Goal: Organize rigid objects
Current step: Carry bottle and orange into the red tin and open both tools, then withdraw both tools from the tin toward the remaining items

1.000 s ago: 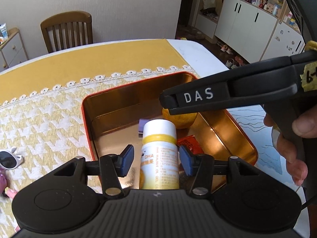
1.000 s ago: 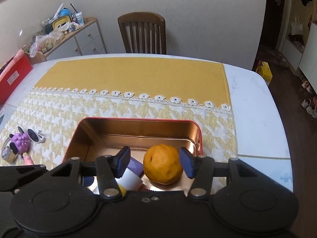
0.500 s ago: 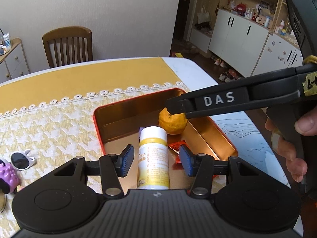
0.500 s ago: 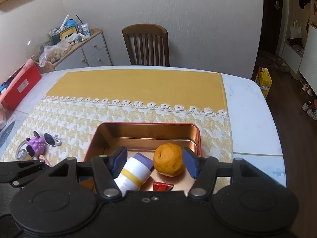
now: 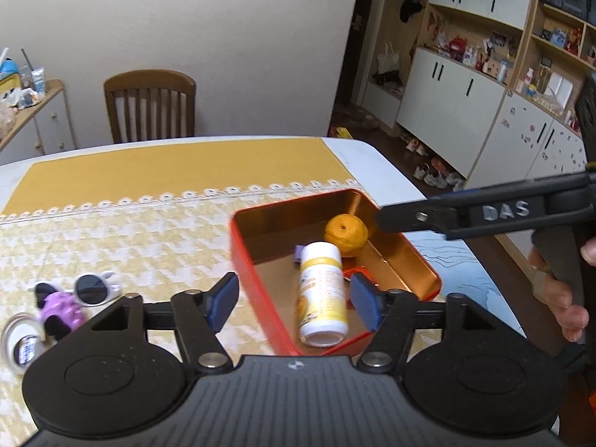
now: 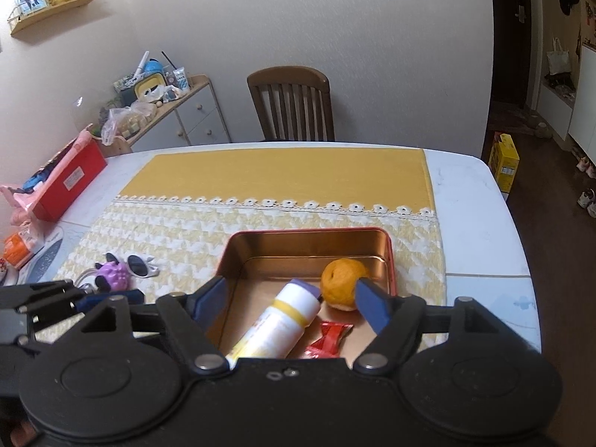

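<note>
Both my tongs, left gripper (image 5: 294,303) and right gripper (image 6: 288,303), opening, empty. Risk: white yellow-banded plastic bottle (image 5: 322,294) rolling into round orange fruit (image 5: 345,234) inside red-rimmed copper tin (image 5: 257,279).

Bottle (image 6: 277,326), orange (image 6: 344,283) and wrapped candy (image 6: 327,341) inside tin (image 6: 309,234) on tablecloth (image 6: 279,178); sunglasses (image 6: 139,265) left of tin.

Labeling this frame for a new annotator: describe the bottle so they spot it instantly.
On the yellow tablecloth sits a red tin with a gold inside. The bottle lies on its side in it, beside an orange and a red wrapper. It is the only white cylinder, with a yellow band.
</note>
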The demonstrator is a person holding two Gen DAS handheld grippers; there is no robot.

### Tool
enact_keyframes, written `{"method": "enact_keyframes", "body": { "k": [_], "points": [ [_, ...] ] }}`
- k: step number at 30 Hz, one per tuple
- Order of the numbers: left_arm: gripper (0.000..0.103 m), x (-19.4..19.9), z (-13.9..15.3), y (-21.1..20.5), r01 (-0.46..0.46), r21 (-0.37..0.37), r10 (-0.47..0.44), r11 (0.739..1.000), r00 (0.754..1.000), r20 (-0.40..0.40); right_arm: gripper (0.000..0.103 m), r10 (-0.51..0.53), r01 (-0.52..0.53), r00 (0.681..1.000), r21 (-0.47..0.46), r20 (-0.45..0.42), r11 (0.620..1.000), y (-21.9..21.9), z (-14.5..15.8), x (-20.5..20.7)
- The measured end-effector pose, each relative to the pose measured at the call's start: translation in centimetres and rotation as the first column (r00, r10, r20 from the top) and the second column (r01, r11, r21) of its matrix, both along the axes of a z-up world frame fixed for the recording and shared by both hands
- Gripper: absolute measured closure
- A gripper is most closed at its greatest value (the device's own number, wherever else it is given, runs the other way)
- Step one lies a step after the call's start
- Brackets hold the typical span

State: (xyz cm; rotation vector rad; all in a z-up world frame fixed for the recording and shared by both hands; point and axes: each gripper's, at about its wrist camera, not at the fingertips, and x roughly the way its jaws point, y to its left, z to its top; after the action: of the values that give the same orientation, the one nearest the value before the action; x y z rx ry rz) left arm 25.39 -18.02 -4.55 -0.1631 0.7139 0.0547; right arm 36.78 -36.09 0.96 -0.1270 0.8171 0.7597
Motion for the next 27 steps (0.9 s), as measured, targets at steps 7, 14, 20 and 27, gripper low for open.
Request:
{"method": "enact_keyframes", "body": {
  "k": [7, 14, 20, 27],
  "points": [
    [0.03, -3.1, 0.7, 3.2, -0.02, 0.012, 0.02, 1.0, 1.0, 0.024, 0.013, -0.001, 0.001, 1.0, 0.015, 0.014, 1.0, 1.1, 0.2, -3.2],
    [0.023, -6.1, 1.4, 6.9, -0.014, 0.031, 0.013, 0.999, 0.999, 0.049, 0.005, 0.006, -0.006, 0.999, 0.019, 0.038, 1.0, 3.2, 0.2, -6.8],
    [0.019, -8.0, 1.5, 10.4, -0.021, 0.039, 0.019, 0.999, 0.999, 0.049, 0.0, 0.017, -0.019, 0.999, 0.027, 0.046, 0.999, 5.6, 0.0, -9.8],
    [0.019, -9.5, 0.7, 14.8, -0.038, 0.054, 0.035, 0.998, 0.999, 0.04, 0.0, 0.056, -0.056, 0.997, -0.006, 0.047, 0.998, 9.3, -1.4, -13.3]
  ]
}}
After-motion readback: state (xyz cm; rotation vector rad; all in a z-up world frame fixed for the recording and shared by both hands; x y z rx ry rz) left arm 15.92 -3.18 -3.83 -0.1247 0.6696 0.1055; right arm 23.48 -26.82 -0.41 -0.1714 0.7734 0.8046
